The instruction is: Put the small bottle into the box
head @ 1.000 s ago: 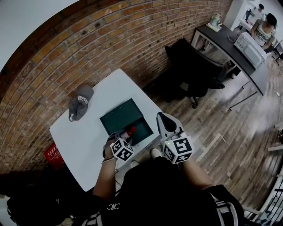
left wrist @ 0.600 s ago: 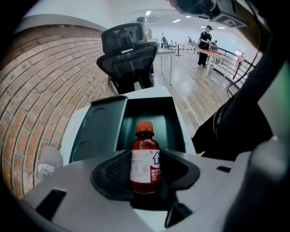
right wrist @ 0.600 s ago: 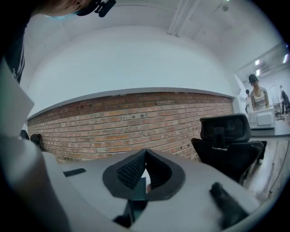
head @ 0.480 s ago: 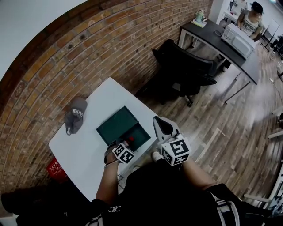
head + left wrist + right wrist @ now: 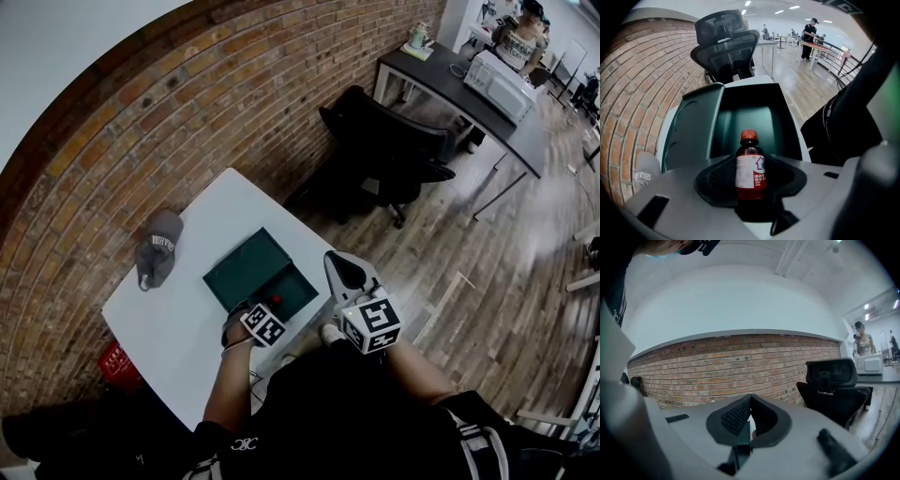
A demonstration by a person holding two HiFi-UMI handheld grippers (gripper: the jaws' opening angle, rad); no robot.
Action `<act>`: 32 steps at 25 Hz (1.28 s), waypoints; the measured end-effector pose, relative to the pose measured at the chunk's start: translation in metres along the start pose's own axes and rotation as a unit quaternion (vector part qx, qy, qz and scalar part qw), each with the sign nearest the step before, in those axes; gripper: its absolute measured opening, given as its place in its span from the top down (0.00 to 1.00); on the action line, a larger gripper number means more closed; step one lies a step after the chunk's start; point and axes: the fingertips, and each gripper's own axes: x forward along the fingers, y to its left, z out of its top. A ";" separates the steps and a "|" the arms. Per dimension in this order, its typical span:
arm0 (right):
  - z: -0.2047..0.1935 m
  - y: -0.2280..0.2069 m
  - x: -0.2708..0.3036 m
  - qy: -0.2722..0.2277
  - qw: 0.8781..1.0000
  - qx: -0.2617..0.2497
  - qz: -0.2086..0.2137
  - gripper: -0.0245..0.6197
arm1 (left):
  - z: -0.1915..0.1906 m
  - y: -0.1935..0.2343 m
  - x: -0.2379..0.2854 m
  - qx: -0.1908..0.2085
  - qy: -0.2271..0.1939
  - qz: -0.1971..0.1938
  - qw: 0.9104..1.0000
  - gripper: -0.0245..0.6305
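A small brown bottle (image 5: 750, 167) with a red cap and a white label stands upright between the pads of my left gripper (image 5: 751, 177), which is shut on it. Straight beyond it lies the dark green box (image 5: 749, 115), open, with its lid (image 5: 689, 125) folded out to the left. In the head view the left gripper (image 5: 266, 307) holds the bottle (image 5: 276, 300) at the near edge of the box (image 5: 292, 285) on the white table (image 5: 178, 319). My right gripper (image 5: 345, 270) hangs shut and empty to the right of the box, off the table's edge; its tips (image 5: 750, 398) meet.
A grey cap (image 5: 157, 247) lies on the table left of the box. A brick wall (image 5: 187, 103) runs behind the table. A black office chair (image 5: 389, 150) stands to the right on the wooden floor. A red crate (image 5: 112, 361) sits below the table's left corner.
The head view has shifted a little. The left gripper with the bottle has stayed at the box's near edge, slightly lower in the picture. The right gripper has kept its place.
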 end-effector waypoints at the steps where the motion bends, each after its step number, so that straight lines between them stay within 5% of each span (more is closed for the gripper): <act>1: 0.000 0.000 0.000 0.000 1.000 0.001 0.000 0.92 | -0.001 -0.001 0.001 0.001 0.003 0.001 1.000 0.65; 10: 0.000 -0.003 -0.003 0.002 1.000 0.001 0.001 0.92 | -0.006 -0.004 0.005 0.006 0.018 -0.006 1.000 0.64; 13: -0.001 -0.003 -0.005 0.003 1.000 0.000 0.002 0.92 | -0.007 -0.007 0.005 0.007 0.017 -0.015 1.000 0.53; 23: -0.004 -0.005 -0.004 0.001 1.000 0.008 0.010 0.92 | 0.010 0.023 -0.038 -0.059 -0.051 0.022 0.997 0.51; 27: -0.003 0.004 0.003 0.000 1.000 0.009 0.027 0.92 | 0.022 0.048 -0.065 -0.149 -0.129 0.040 0.980 0.79; 32: 0.000 0.018 0.014 -0.003 0.999 0.004 0.050 0.92 | 0.028 0.074 -0.105 -0.259 -0.228 0.075 0.935 0.94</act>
